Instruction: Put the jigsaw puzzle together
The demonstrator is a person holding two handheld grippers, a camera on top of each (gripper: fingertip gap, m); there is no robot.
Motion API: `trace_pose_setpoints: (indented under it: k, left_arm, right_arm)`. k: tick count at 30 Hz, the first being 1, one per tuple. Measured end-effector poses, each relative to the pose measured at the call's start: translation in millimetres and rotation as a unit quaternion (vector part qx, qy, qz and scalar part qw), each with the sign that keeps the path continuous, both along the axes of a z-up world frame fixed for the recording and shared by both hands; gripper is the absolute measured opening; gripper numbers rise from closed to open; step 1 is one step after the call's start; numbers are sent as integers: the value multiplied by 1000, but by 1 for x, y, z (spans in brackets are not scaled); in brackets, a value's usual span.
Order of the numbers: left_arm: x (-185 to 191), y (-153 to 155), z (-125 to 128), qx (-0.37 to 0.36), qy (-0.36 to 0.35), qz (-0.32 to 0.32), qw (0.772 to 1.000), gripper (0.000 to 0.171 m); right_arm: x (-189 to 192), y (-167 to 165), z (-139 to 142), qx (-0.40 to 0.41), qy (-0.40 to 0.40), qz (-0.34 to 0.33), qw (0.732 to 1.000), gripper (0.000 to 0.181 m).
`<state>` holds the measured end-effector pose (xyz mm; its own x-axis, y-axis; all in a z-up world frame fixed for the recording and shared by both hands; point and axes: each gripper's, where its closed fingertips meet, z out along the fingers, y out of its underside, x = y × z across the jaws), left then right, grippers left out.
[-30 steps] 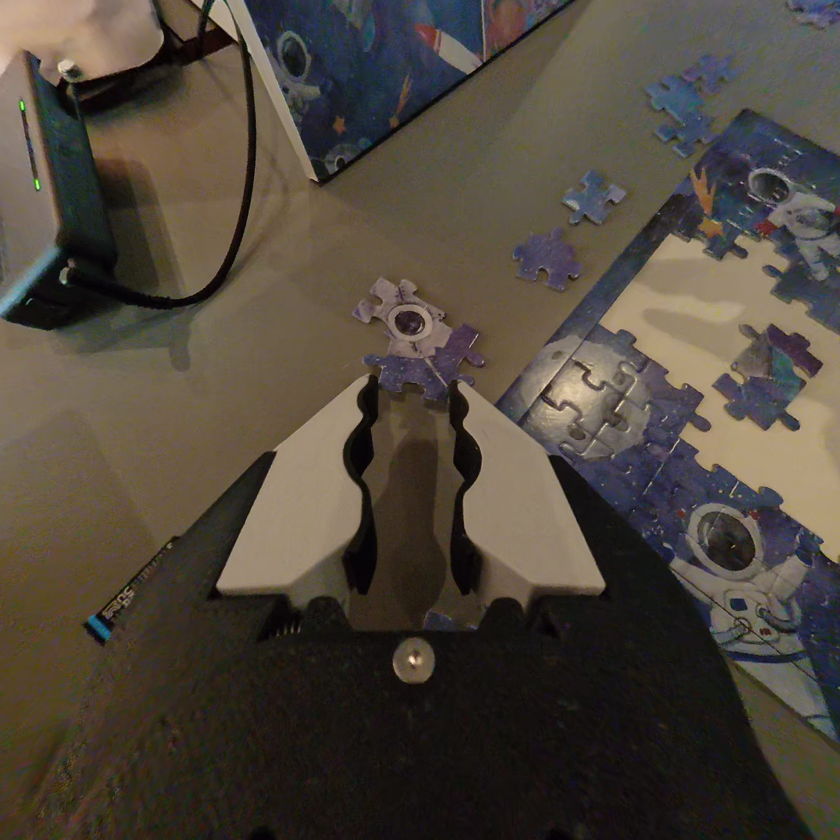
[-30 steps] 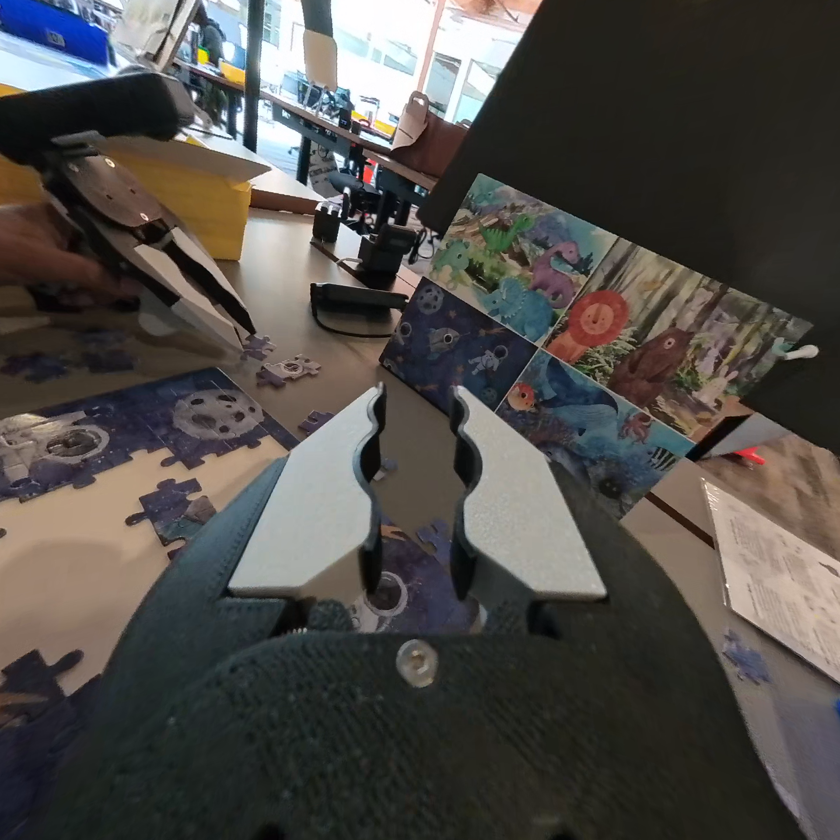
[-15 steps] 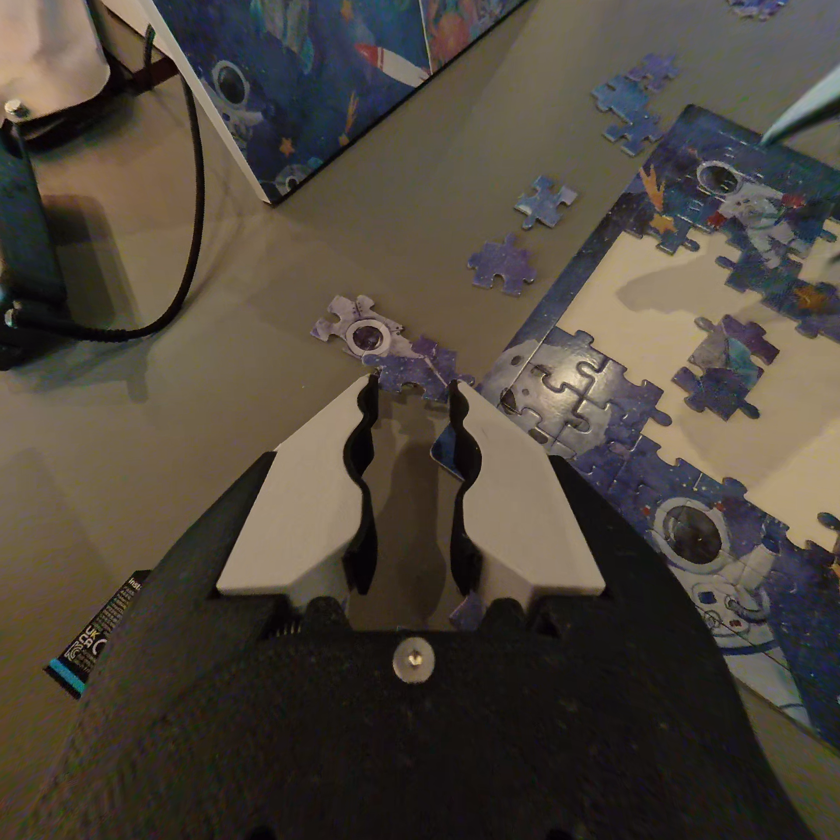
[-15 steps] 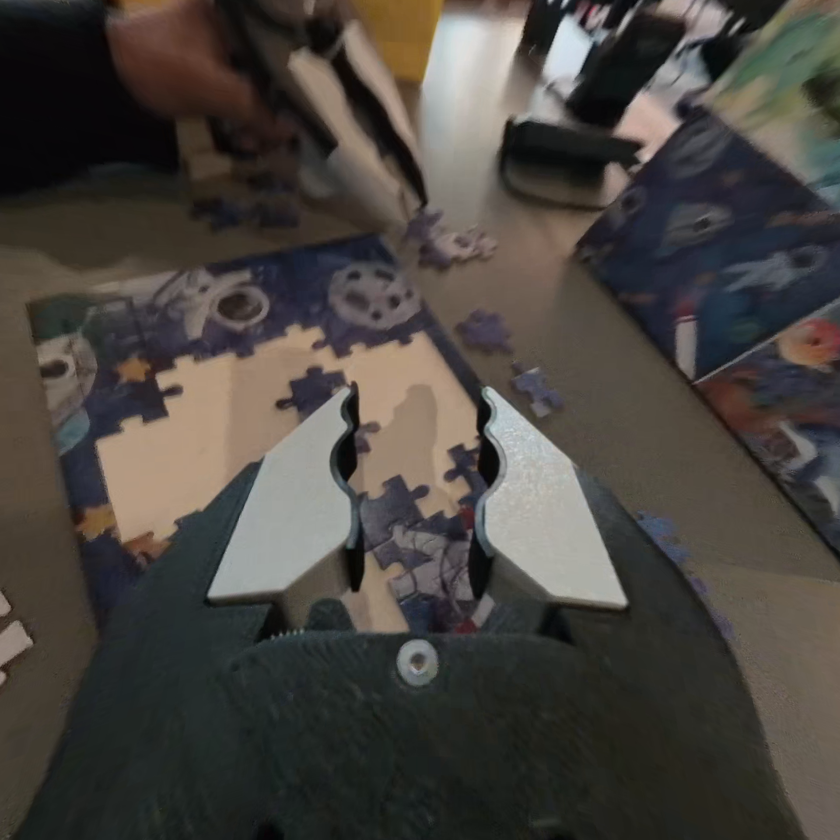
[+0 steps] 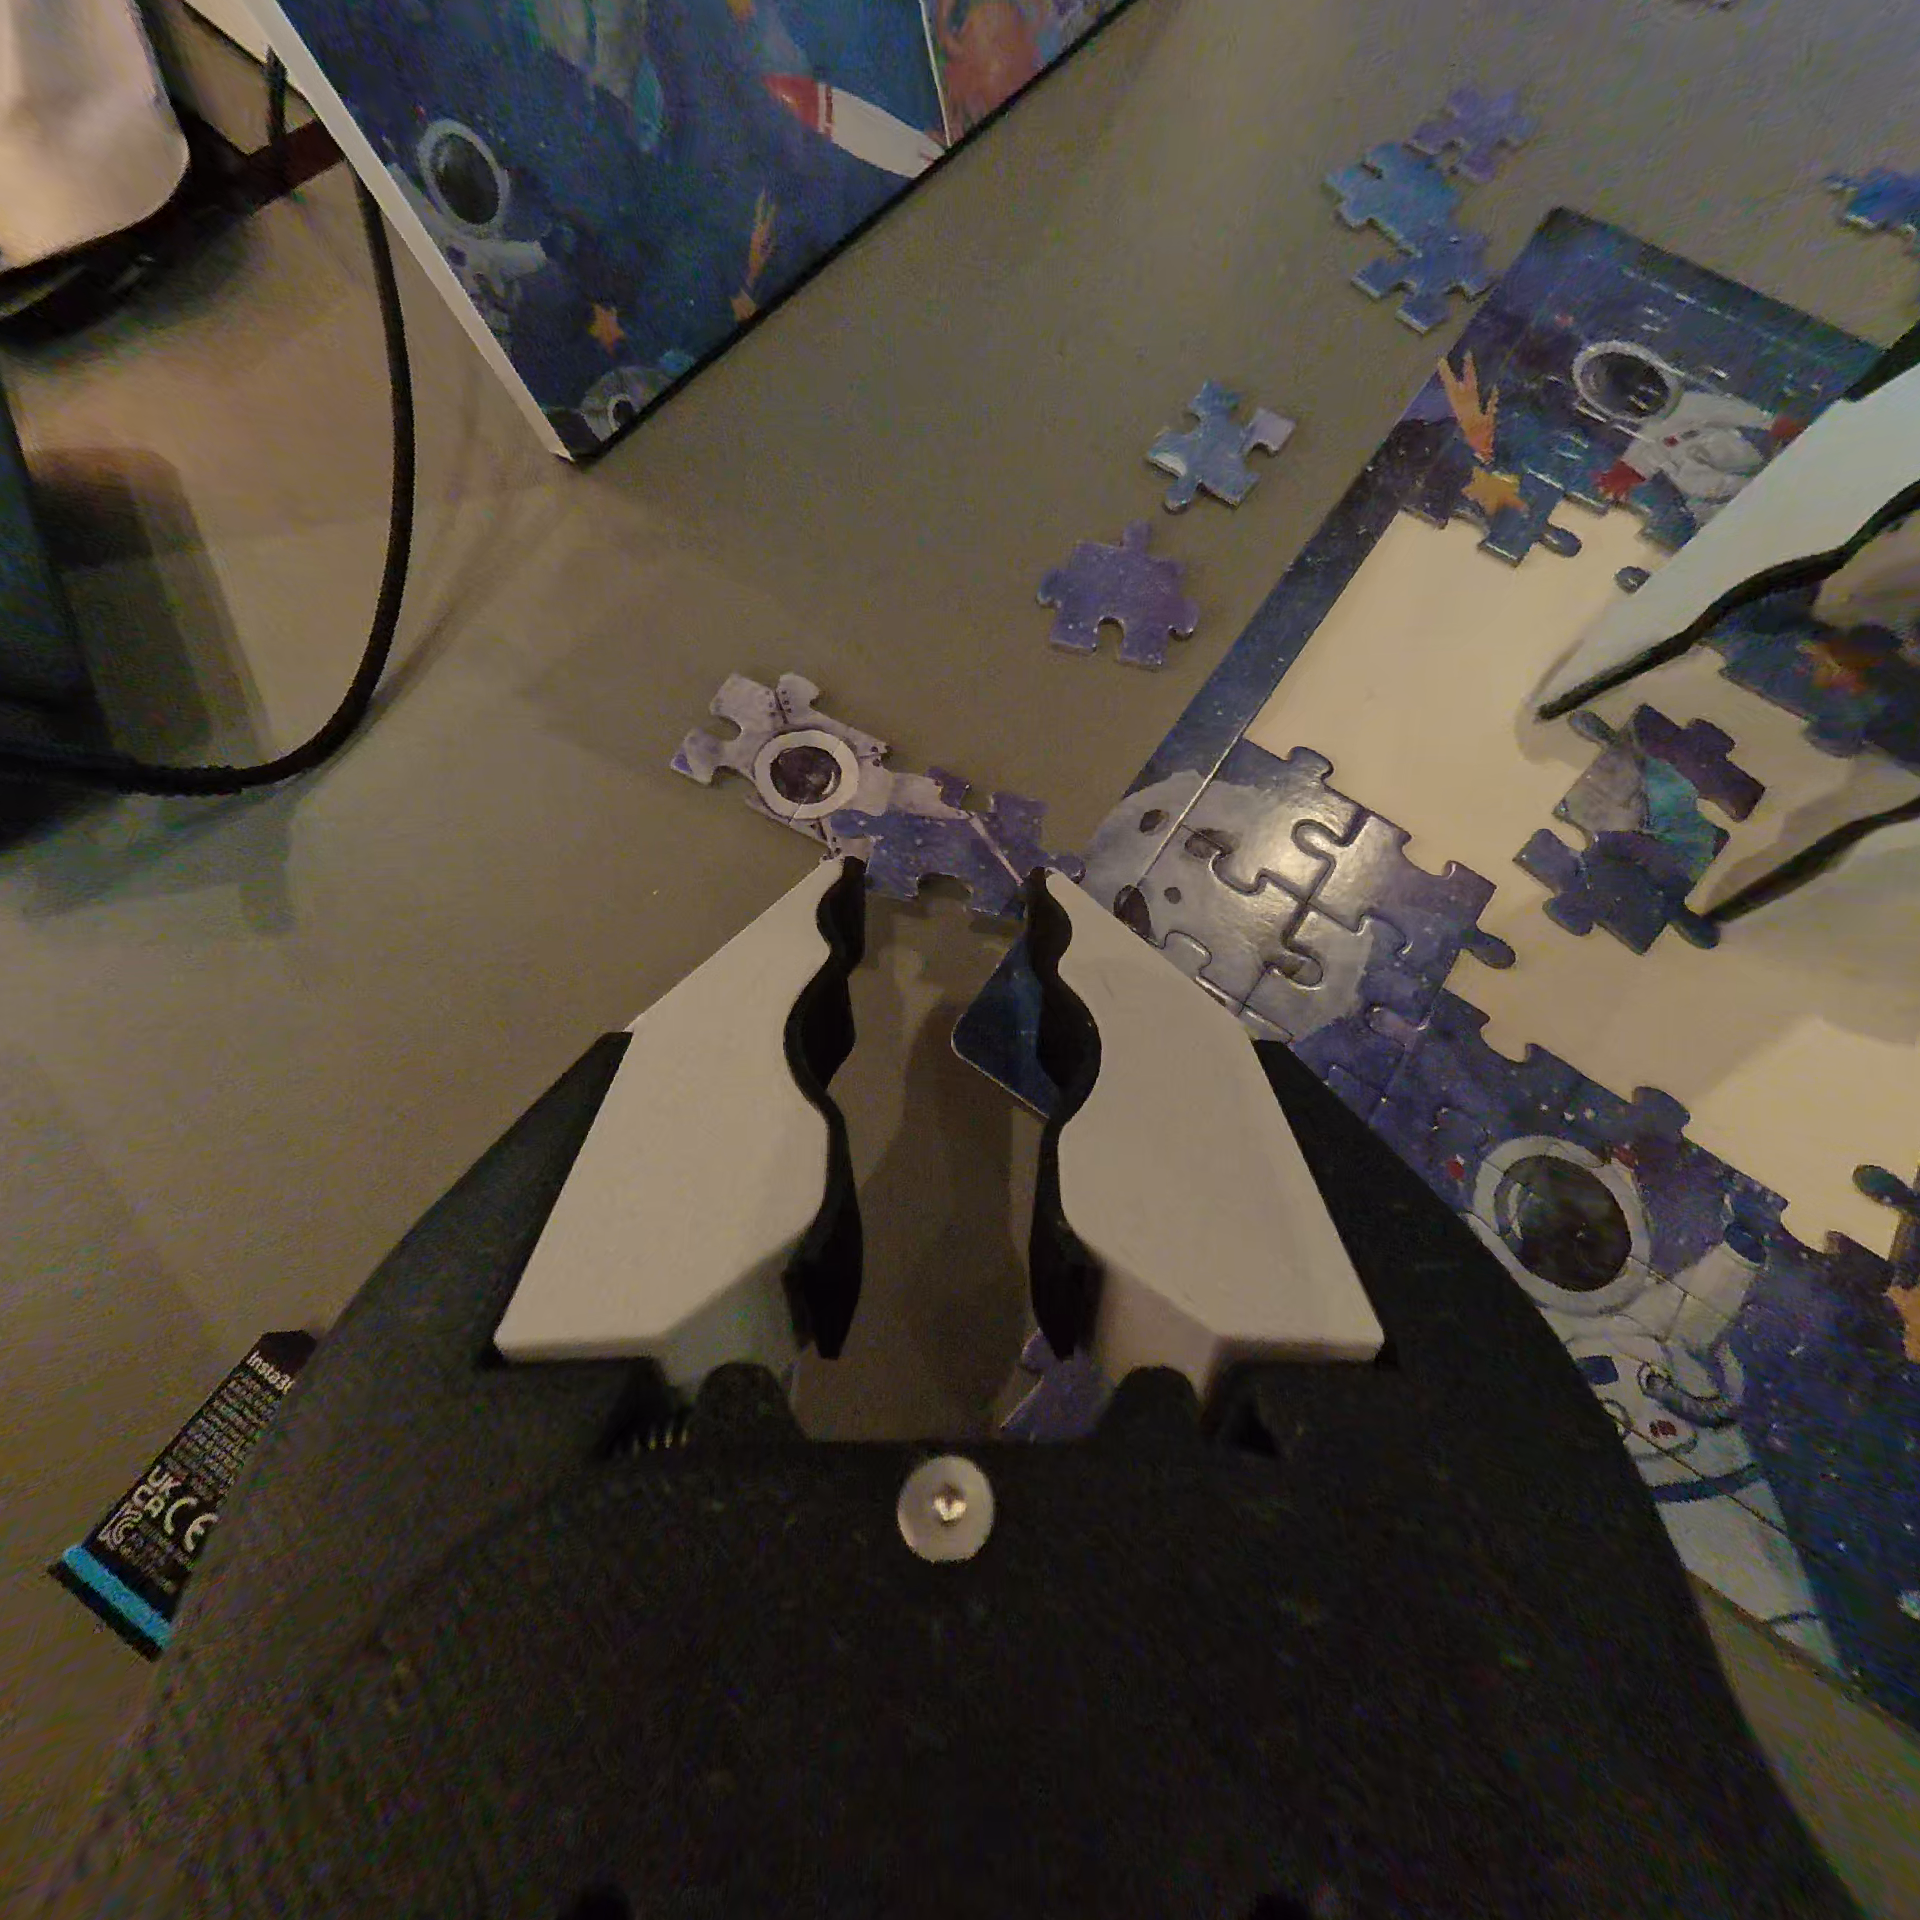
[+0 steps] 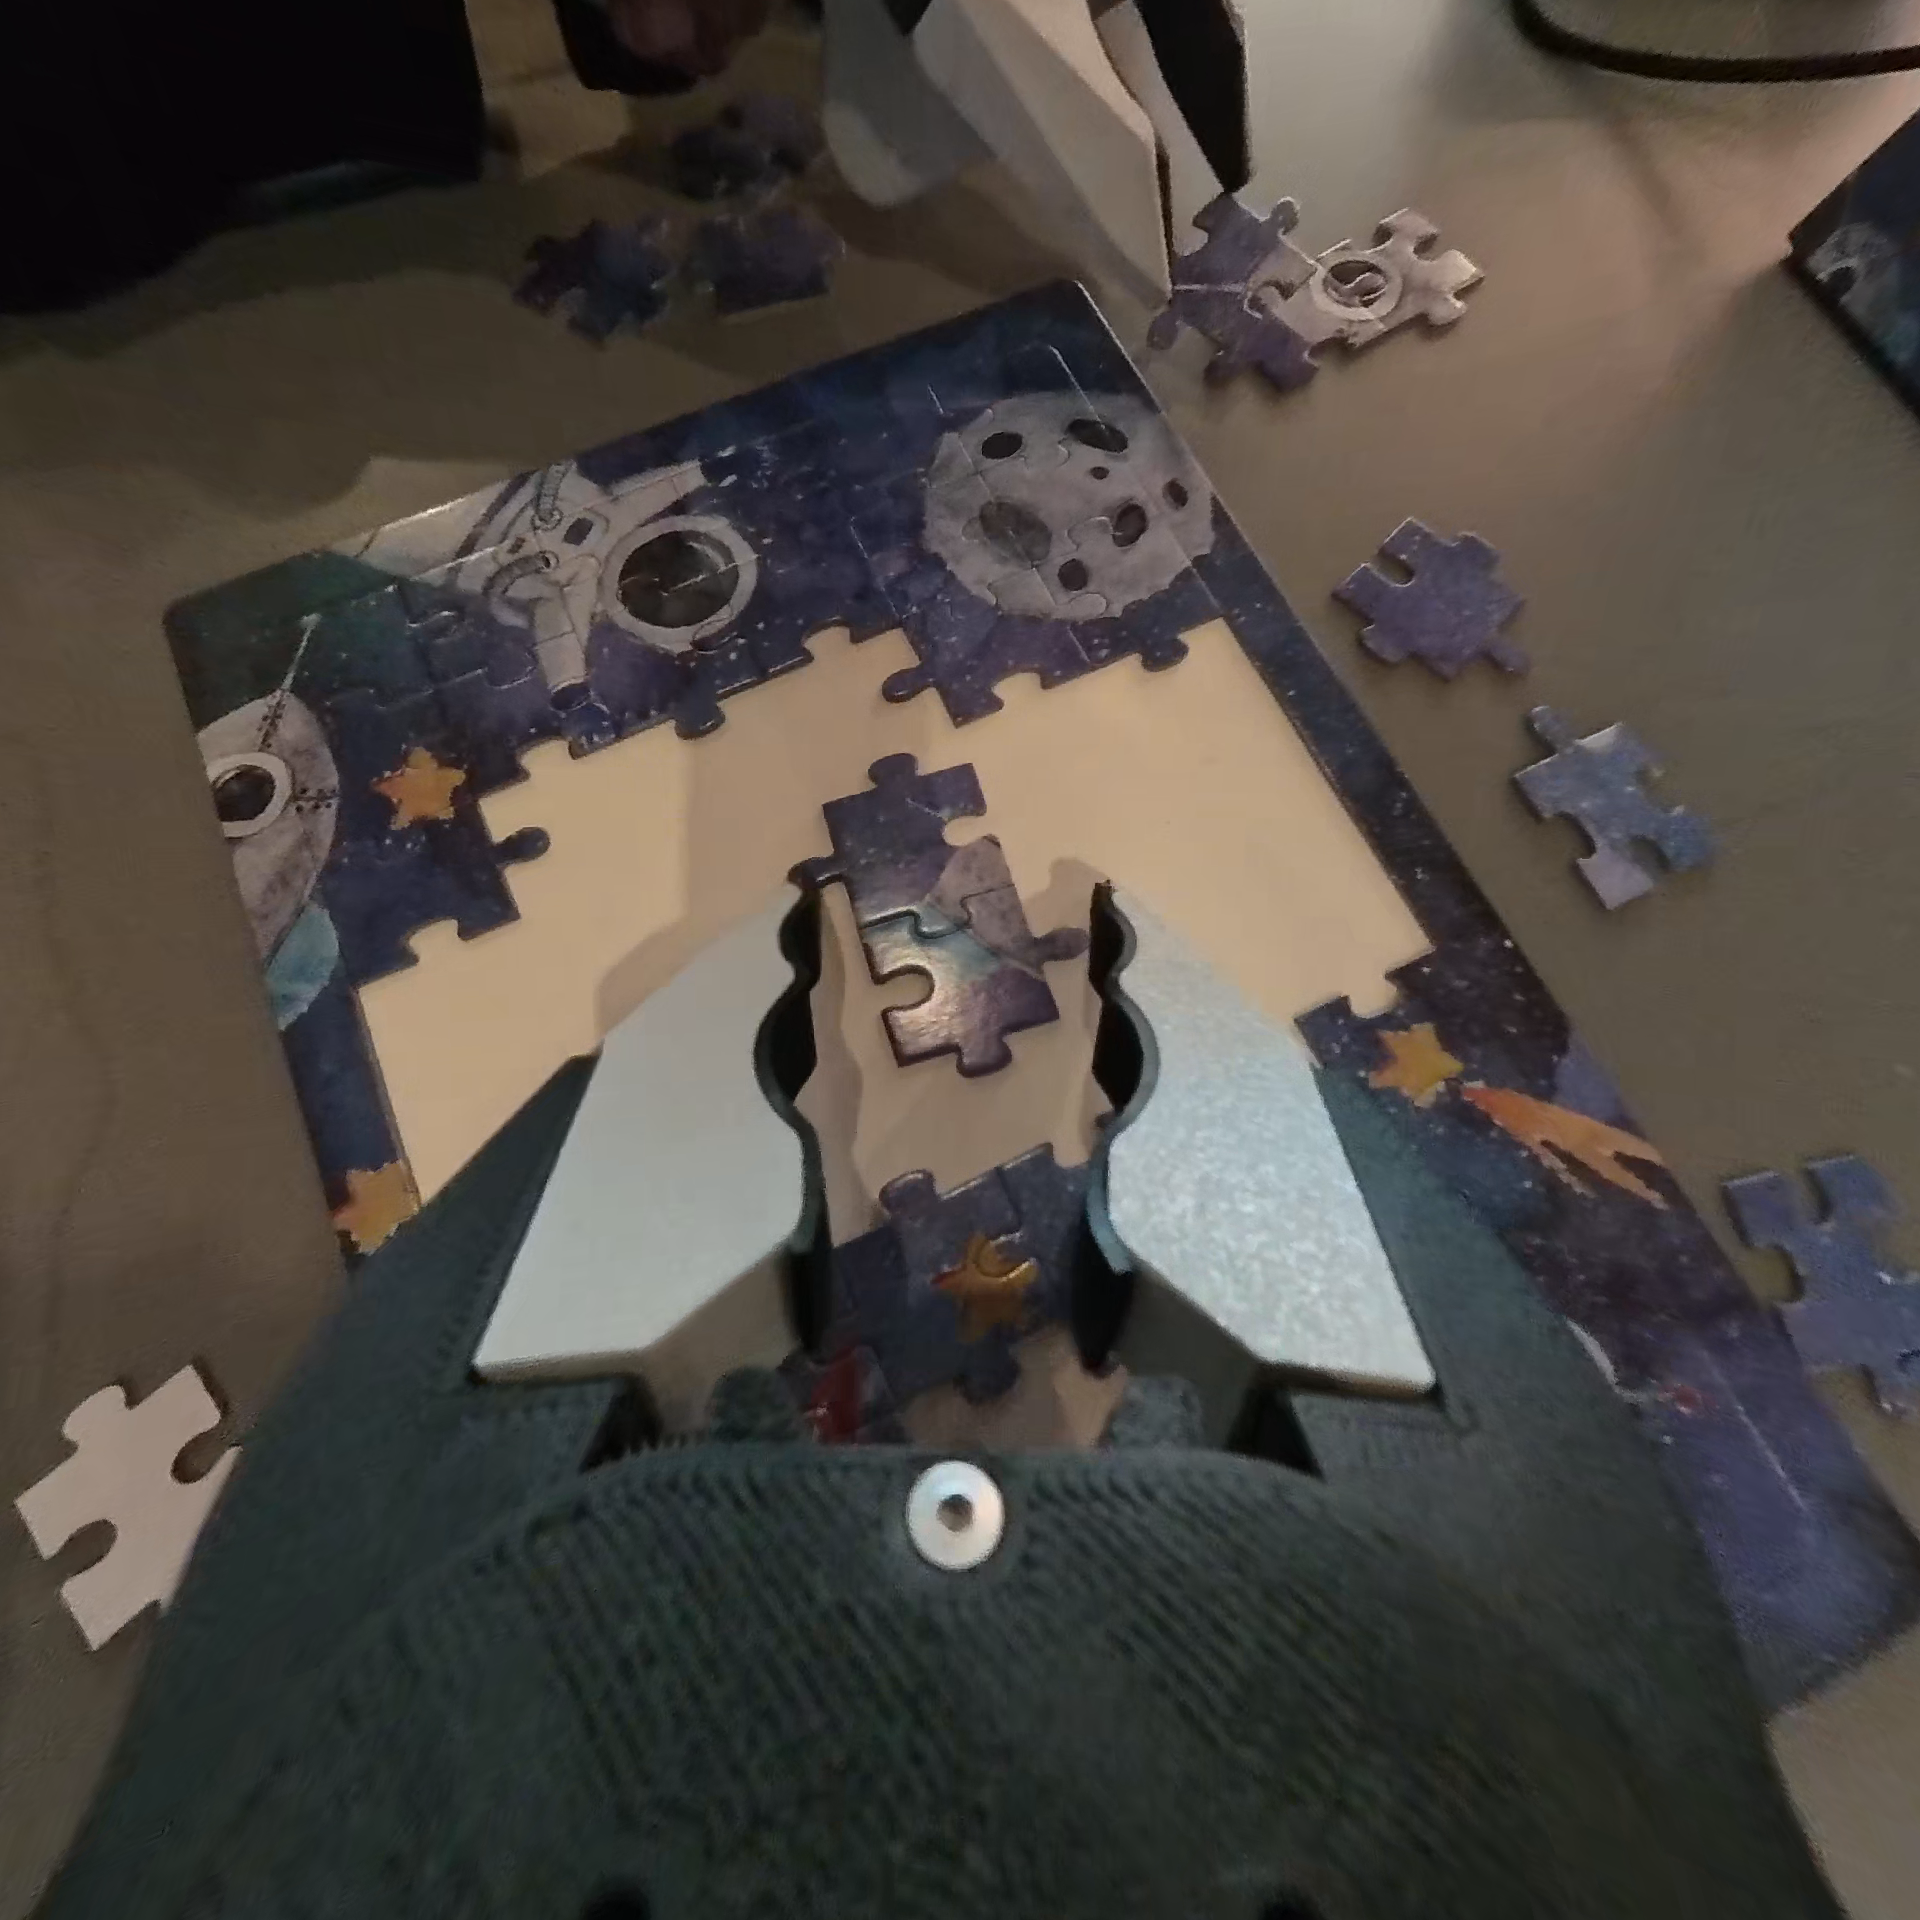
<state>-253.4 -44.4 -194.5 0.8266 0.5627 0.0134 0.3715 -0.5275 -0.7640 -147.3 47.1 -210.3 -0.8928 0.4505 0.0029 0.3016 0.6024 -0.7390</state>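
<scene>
The right gripper (image 6: 945, 914), jaws apart, straddles the joined pieces (image 6: 951, 914) inside the puzzle tray (image 6: 1340, 727); closing may buckle them.

- Dark rectangular box (image 5: 42, 582) at left: blurred, cut by frame edge.
- Near edge of blue space-themed puzzle board (image 6: 1226, 582): hidden under right tool (image 6: 948, 904).
- Black cable (image 5: 390, 499): both ends out of frame.

We hold our left tool (image 5: 943, 883) tipped down, fingers parted; our right tool (image 6: 948, 899) likewise hangs agape, angled downward.
</scene>
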Motion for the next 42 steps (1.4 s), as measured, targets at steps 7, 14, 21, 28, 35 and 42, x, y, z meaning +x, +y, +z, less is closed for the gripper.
trace_pose_setpoints:
  k: [7,14,21,28,35,42]
  left_arm:
    - [1,1,-1,2,-4,-3,1000,29]
    - [2,2,-2,4,-11,-4,1000,29]
    - [3,2,-3,5,-16,-7,1000,29]
    - [2,-3,14,12,19,5,1000,29]
    - [94,-55,34,-18,42,36,998,29]
    - [175,-111,-16,-45,-48,5,998,29]
  right_arm:
    - [3,1,0,-1,-3,12,1000,31]
    - [18,2,0,12,-6,65,998,31]
    - [33,2,1,4,-17,117,993,32]
    - [27,-3,39,-83,13,107,991,49]
    - [-6,26,81,-176,65,18,982,45]
    - [-2,22,86,-181,75,28,980,45]
